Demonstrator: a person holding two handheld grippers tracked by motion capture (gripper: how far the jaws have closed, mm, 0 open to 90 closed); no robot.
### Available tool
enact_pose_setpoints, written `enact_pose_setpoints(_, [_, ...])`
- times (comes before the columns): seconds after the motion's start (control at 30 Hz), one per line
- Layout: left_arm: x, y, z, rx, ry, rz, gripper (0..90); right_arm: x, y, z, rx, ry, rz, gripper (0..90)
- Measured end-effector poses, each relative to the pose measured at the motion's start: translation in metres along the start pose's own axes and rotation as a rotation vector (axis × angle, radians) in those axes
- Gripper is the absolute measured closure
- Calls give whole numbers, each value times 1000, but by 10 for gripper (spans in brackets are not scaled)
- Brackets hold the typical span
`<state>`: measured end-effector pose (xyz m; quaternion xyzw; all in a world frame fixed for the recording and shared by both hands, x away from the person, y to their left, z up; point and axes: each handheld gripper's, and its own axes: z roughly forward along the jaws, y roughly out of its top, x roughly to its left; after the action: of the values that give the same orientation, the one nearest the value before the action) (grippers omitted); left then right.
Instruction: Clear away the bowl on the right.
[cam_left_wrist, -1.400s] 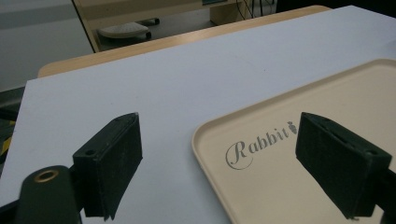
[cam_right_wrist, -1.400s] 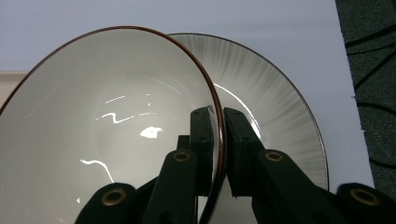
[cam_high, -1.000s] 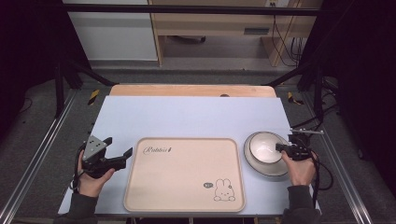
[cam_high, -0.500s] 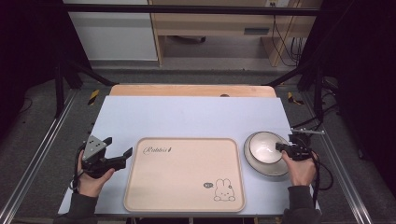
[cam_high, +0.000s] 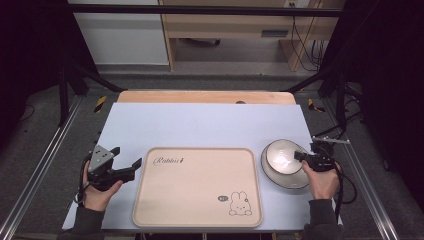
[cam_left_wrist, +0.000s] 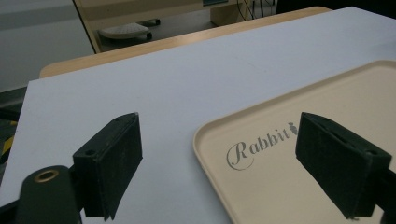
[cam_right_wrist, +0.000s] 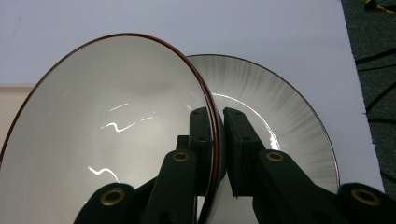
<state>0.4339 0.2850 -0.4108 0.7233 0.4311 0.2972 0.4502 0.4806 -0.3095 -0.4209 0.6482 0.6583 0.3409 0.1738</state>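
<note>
So the bowl (cam_right_wrist: 107, 135) is what we're working on here. It sits on a grey plate (cam_right_wrist: 275, 107) at about 3 o'clock on the counter (cam_high: 200, 125), just off the right edge of the tray (cam_high: 197, 187). In the right gripper view the bowl looks tipped up off the plate, with its thin red-brown rim caught between the jaws.

The right tool (cam_right_wrist: 218, 140) is pinching that rim, one jaw inside the bowl and one outside. The left tool (cam_left_wrist: 233, 154) is spread wide with nothing in it, hanging over the tray's near-left corner, around 9 o'clock from the tray's middle.

Our take on doing this step well: a rim pinch on glossy ceramic is slippery, so we'd keep the squeeze firm and lift slowly, clearing the plate fully so it doesn't get dragged along. The bowl will want to swing down from a one-sided grip, so we'd keep the wrist steady and carry it low. If it's headed for the tray at 9 o'clock from the bowl, set the base down flat before letting go.

Count: one bowl, one plate, one tray (rabbit print and "Rabbit" lettering), two tools.
</note>
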Motion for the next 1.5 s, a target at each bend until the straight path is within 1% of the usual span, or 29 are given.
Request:
enact_pose_setpoints(0.03, [0,0,0,0,0,0,140,1,1,-2,3,5,13,824])
enact_pose_setpoints(0.07, [0,0,0,0,0,0,140,1,1,-2,3,5,13,824])
enact_pose_setpoints(0.13, [0,0,0,0,1,1,140,2,1,-2,-6,6,-1,824])
enact_pose_setpoints(0.2, [0,0,0,4,0,1,140,3,1,-4,-5,12,14,824])
enact_pose_setpoints(0.3, [0,0,0,4,0,1,140,4,2,-5,-12,13,4,824])
enact_pose_setpoints(0.47, [0,0,0,4,-1,1,140,5,2,-7,-18,20,7,824])
enact_pose_setpoints(0.53, [0,0,0,4,0,1,140,5,2,-7,-23,22,-4,824])
enact_pose_setpoints(0.57, [0,0,0,5,0,1,140,6,3,-8,-22,22,4,824])
enact_pose_setpoints(0.63, [0,0,0,4,-1,1,140,7,3,-8,-24,22,-4,824])
enact_pose_setpoints(0.87, [0,0,0,5,0,-1,140,10,4,-10,-26,27,0,824])
enact_pose_setpoints(0.9, [1,-1,1,6,1,2,140,10,5,-10,-32,28,-10,824])
enact_pose_setpoints(0.97, [0,-1,1,6,1,1,140,11,5,-11,-31,31,-2,824])
enact_pose_setpoints(1.03, [1,-1,1,7,1,1,140,12,6,-12,-38,31,-17,824])
enact_pose_setpoints(1.27, [1,-1,1,8,4,0,140,17,10,-14,-53,41,-23,824])
enact_pose_setpoints(1.3, [1,-1,1,8,3,-1,140,17,10,-14,-57,42,-33,824])
enact_pose_setpoints(1.37, [1,-1,1,8,4,-1,140,18,11,-15,-54,43,-24,824])
enact_pose_setpoints(1.43, [1,-1,1,6,5,-2,140,19,12,-15,-64,49,-41,824])
enact_pose_setpoints(1.47, [1,-1,1,6,5,-3,140,21,13,-16,-62,54,-34,824])
enact_pose_setpoints(1.5, [1,-1,1,7,5,-3,140,22,14,-16,-64,59,-39,824])
